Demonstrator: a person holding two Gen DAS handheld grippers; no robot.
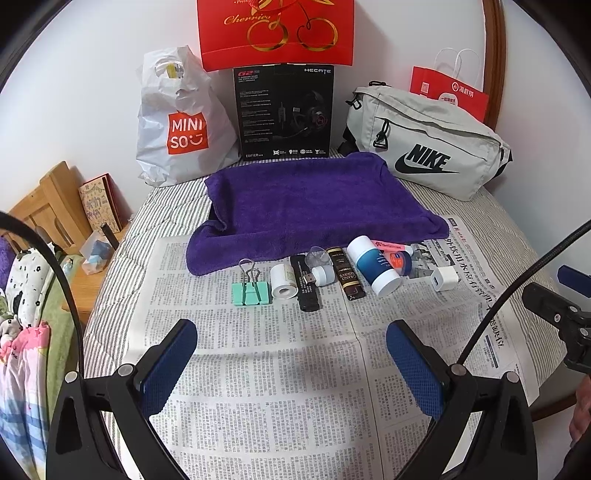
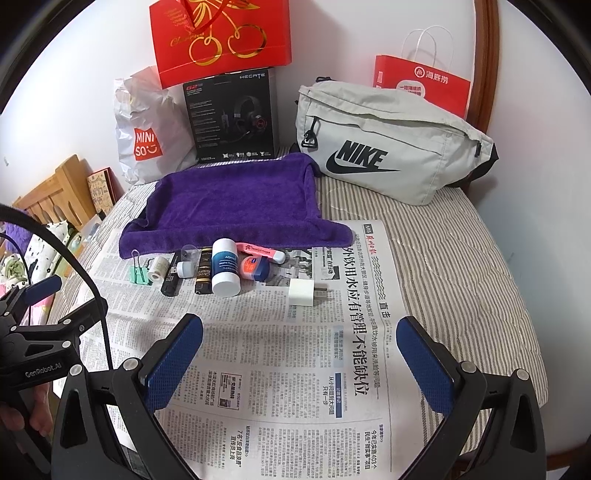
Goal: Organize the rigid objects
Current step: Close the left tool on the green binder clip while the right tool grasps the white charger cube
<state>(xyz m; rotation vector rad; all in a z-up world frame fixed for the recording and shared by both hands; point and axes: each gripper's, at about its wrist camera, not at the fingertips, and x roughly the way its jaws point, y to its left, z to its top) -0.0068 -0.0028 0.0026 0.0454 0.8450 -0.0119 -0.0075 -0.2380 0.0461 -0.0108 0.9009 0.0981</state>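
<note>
A row of small objects lies on newspaper (image 1: 280, 369) in front of a purple towel (image 1: 310, 206): a green binder clip (image 1: 251, 291), a white roll (image 1: 282, 282), a black USB stick (image 1: 306, 290), a dark brown tube (image 1: 346, 277), a blue-and-white bottle (image 1: 375, 267), a pink pen (image 2: 260, 252), a small Vaseline jar (image 2: 254, 268) and a white charger plug (image 2: 303, 292). My left gripper (image 1: 291, 363) is open and empty, short of the row. My right gripper (image 2: 300, 360) is open and empty, just short of the plug.
At the back stand a Miniso bag (image 1: 181, 122), a black headset box (image 1: 284, 110), a red gift bag (image 1: 275, 29), a grey Nike pouch (image 1: 428, 147) and a red paper bag (image 2: 421, 83). A wooden stand (image 1: 48, 206) is at the left, beyond the striped bed's edge.
</note>
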